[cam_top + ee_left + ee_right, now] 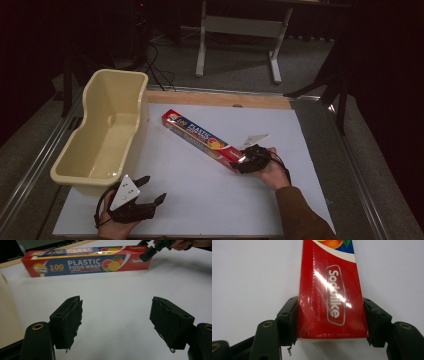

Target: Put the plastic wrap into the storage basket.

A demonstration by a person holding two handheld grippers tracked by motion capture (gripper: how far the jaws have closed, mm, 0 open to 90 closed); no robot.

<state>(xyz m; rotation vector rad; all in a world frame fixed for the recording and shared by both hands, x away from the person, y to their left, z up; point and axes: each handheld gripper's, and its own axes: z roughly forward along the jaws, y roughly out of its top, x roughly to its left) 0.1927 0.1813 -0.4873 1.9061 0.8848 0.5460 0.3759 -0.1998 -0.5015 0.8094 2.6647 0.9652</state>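
Right gripper view: food wrap box (332, 297) end clamped between jaws.

My high view sits above the near edge of the table (200, 210) and looks forward and down, taking in the whole white surface and the floor beyond. My left gripper view rides low at the near left, just over the table, and faces across to the far right; it looks along the side of the plastic food wrap box (87, 263) from well apart. My right gripper view sits very close at the box's near end, facing along its length. All three views share that box, and the left gripper view also catches the right gripper (150, 253) at it.
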